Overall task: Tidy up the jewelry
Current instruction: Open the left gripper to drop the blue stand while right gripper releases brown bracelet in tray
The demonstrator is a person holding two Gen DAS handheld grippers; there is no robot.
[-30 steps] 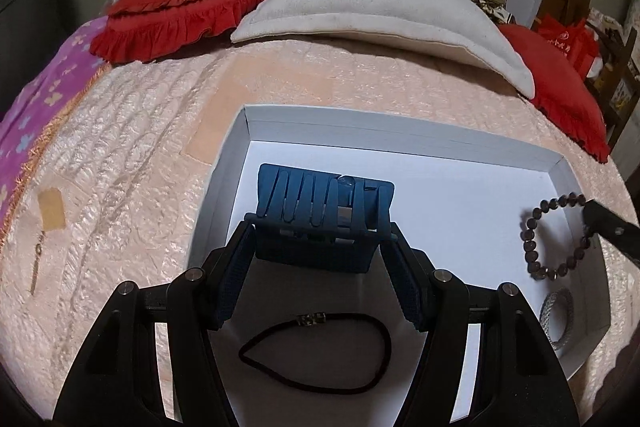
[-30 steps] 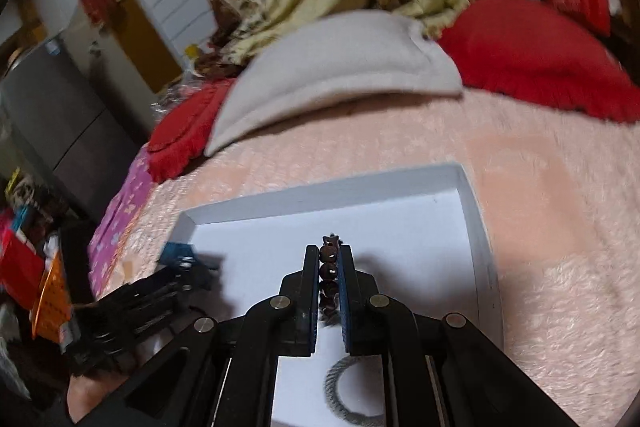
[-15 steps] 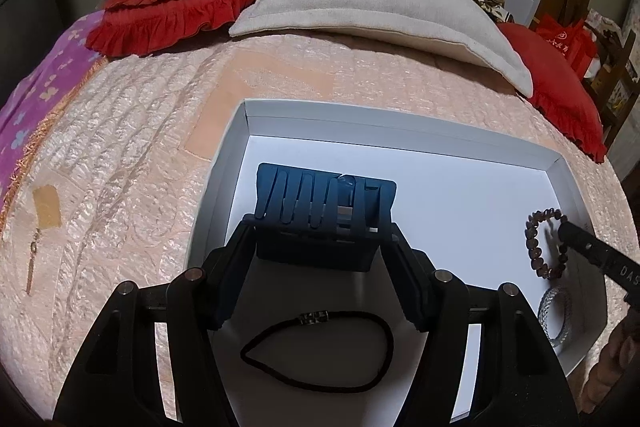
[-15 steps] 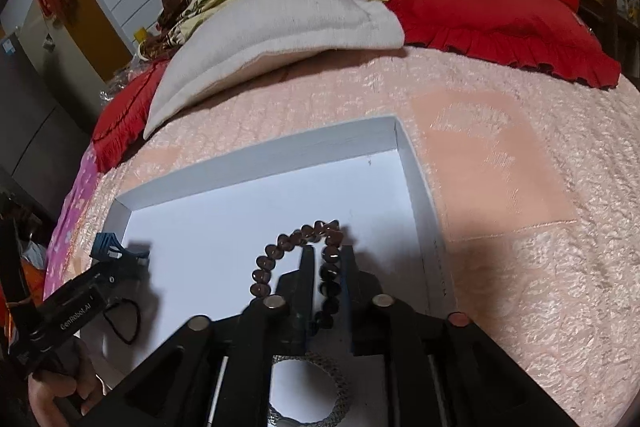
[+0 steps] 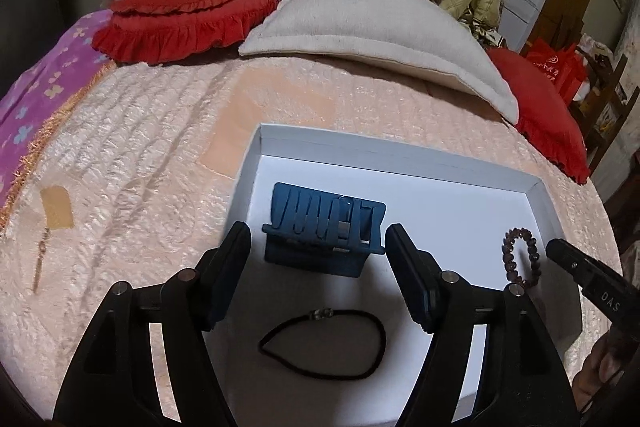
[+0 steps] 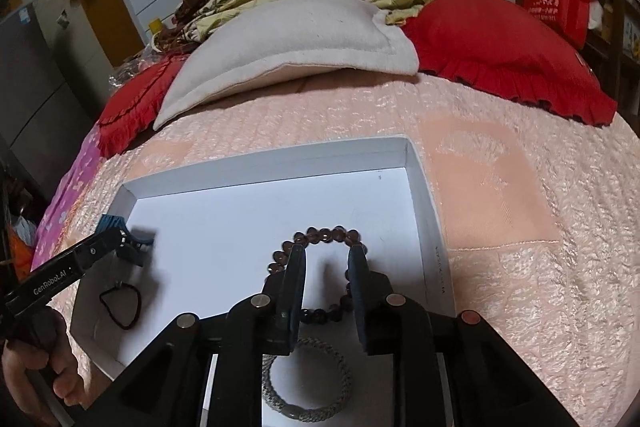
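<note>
Both my grippers are letting go inside the white box (image 5: pixel 400 151): the left gripper (image 5: pixel 316 259) is opening, its pads clear of the blue clip (image 5: pixel 320 231) near the box's left wall, and the right gripper (image 6: pixel 326 263) is opening over the bead bracelet (image 6: pixel 324 235), lying flat by the right wall. To finish cleanly, I should lift each straight up so no finger drags a piece. Readable writing: "GenRoboLAI" and "DAS" on the grippers.
</note>
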